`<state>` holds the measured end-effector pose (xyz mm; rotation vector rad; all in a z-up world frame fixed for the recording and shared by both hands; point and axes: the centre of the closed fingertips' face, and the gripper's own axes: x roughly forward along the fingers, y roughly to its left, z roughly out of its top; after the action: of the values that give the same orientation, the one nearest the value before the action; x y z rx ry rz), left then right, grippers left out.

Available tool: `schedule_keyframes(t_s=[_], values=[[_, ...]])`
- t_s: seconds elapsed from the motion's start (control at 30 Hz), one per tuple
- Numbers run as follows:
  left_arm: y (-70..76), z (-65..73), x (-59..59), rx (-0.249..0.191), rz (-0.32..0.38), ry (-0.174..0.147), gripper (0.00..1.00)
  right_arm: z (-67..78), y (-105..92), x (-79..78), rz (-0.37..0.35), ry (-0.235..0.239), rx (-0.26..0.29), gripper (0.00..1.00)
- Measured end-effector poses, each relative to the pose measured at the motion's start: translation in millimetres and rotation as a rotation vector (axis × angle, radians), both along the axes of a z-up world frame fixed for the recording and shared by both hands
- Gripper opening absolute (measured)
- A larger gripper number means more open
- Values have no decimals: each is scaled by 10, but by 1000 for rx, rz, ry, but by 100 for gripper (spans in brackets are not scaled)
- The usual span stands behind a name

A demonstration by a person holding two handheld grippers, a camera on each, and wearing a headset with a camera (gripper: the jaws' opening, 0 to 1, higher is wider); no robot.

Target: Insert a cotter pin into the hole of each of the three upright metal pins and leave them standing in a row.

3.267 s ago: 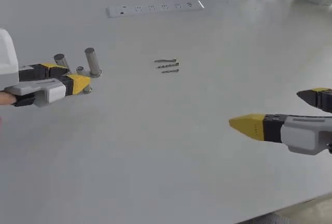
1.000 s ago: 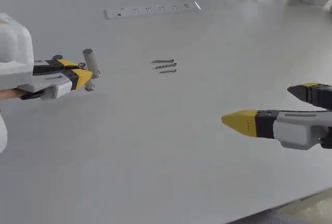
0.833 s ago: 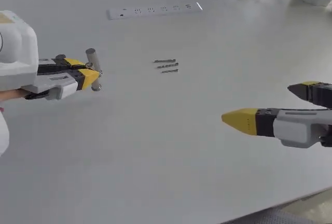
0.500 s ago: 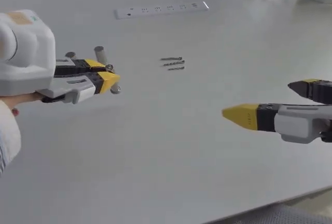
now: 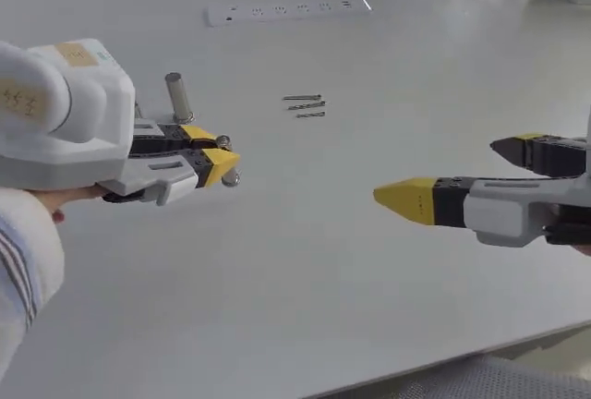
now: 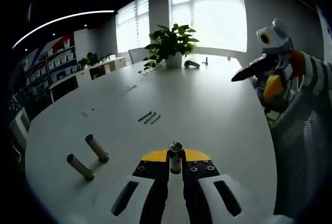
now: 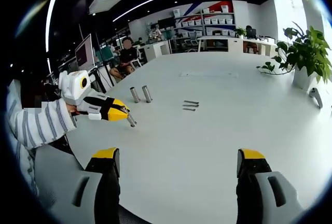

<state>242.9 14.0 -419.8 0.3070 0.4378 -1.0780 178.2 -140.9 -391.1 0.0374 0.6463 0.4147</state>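
Nothing is inserted yet: three cotter pins [image 5: 305, 106] lie loose mid-way across the tabletop [image 5: 295, 279]. Two metal pins [image 6: 97, 148] stand toward its left edge. The left tool [image 5: 224, 159] clamps the third metal pin [image 6: 175, 157], and the right tool [image 5: 436, 174] gapes wide, empty.

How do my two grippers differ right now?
The left gripper is shut on a metal pin; the right gripper is open and holds nothing. The left gripper is close to the other two pins; the right gripper is well away from them. Both have yellow-tipped jaws.
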Motion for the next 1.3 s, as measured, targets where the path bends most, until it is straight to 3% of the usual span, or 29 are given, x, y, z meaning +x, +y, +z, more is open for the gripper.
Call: schedule_keyframes(t_s=[0.5, 0.73, 1.17, 1.23, 1.3], values=[[-71, -205, -49, 20, 5, 12, 5, -62, 163, -23, 58, 16, -9, 92], [-90, -305, -58, 52, 2, 9, 5, -84, 168, -42, 59, 25, -14, 92], [-114, -271, -83, 21, 18, 10, 5, -99, 198, -42, 73, 31, -17, 91], [-109, -270, -85, 11, 29, 17, 5, -97, 205, -46, 76, 31, -19, 91], [-103, -270, -82, -35, 80, 71, 5, -95, 203, -46, 76, 29, -20, 91]])
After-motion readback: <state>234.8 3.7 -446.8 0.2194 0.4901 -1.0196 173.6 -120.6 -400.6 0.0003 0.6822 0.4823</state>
